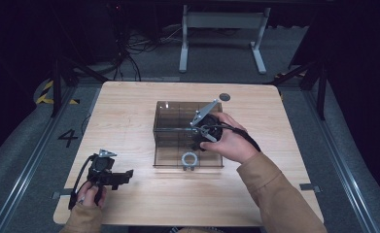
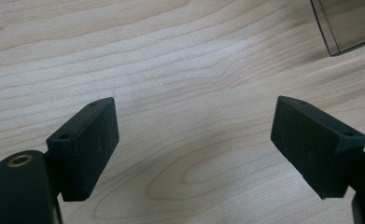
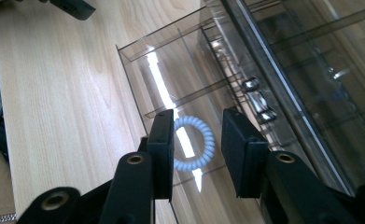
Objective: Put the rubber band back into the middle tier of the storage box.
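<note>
A smoky clear plastic organiser box [image 1: 155, 141] with several compartments stands at the middle of the wooden table [image 1: 129, 111]. A pale coiled ring [image 1: 190, 158] lies in its front compartment. My right gripper [image 1: 198, 144] hangs over the box and points down into it. In the right gripper view, the right gripper [image 3: 198, 113] has its jaws apart. The coiled ring [image 3: 209, 140] lies below the gap on the box [image 3: 138, 51] floor, untouched. My left gripper [image 1: 128, 175] rests near the front left of the table. The left gripper [image 2: 194, 100] is open over bare wood.
A small dark disc [image 1: 224, 96] lies on the table behind the box. Shiny metal pieces [image 3: 257, 98] sit in a neighbouring compartment. A box corner [image 2: 348, 28] shows at the upper right of the left gripper view. A desk frame [image 1: 221, 34] stands beyond the table.
</note>
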The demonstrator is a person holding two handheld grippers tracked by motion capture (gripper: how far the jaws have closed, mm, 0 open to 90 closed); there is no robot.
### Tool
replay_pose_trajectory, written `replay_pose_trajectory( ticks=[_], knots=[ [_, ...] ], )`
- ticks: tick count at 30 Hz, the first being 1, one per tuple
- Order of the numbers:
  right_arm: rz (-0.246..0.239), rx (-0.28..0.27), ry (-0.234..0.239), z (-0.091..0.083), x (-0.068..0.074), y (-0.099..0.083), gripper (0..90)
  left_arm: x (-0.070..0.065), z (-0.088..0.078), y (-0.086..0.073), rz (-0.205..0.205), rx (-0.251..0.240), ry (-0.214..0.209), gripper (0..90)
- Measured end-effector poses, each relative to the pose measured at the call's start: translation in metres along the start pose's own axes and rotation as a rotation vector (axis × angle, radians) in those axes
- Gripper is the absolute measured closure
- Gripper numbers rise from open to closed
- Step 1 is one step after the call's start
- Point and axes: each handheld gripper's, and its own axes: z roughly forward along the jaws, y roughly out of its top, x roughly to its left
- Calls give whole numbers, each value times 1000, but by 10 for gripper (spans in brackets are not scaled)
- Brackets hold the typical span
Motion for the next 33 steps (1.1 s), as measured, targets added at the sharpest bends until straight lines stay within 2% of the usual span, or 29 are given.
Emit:
replay_pose_trajectory(
  ticks=[5,19,23,26,33],
  knots=[
    [16,-24,-17,-12,-4,-8,650,-1,2,2,8,1,-13,159],
    [52,-61,-57,-40,-9,-36,623,-3,4,5,17,6,-15,159],
    [74,-80,-66,-49,-11,-49,614,-5,6,6,17,8,-15,159],
    [86,-73,-79,-55,-13,-59,610,-6,6,6,26,10,-17,159],
    [118,-94,-113,-70,-19,-78,594,-4,3,4,13,10,-10,159]
  ],
)
